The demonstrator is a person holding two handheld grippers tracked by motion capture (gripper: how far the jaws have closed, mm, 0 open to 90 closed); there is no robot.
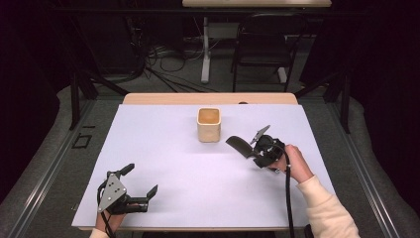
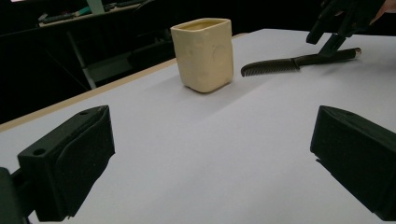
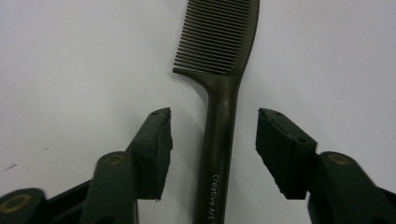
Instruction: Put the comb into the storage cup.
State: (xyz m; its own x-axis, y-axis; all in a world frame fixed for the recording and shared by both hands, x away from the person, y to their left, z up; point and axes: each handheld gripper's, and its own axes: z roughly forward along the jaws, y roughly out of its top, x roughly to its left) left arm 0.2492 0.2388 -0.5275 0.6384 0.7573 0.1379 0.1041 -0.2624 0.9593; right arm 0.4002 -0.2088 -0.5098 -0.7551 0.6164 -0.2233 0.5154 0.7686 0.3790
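A dark comb (image 1: 238, 144) lies flat on the white table sheet, right of a cream square cup (image 1: 208, 124). In the right gripper view its handle (image 3: 219, 140) runs up between my two jaws, teeth at the far end. My right gripper (image 3: 212, 135) straddles that handle with a gap on each side, so neither pad touches it. From above, the right gripper (image 1: 255, 148) sits at the comb's handle end, held by a hand in a cream sleeve. My left gripper (image 1: 142, 179) rests near the front left, open and holding nothing. It faces the cup (image 2: 203, 53) and the comb (image 2: 280, 65).
The white sheet (image 1: 163, 148) covers most of a wooden table, whose bare strip (image 1: 208, 98) runs along the far side. Behind the table are a black chair (image 1: 265, 39), a table leg and floor cables. A cable trails from the right gripper past the sleeve.
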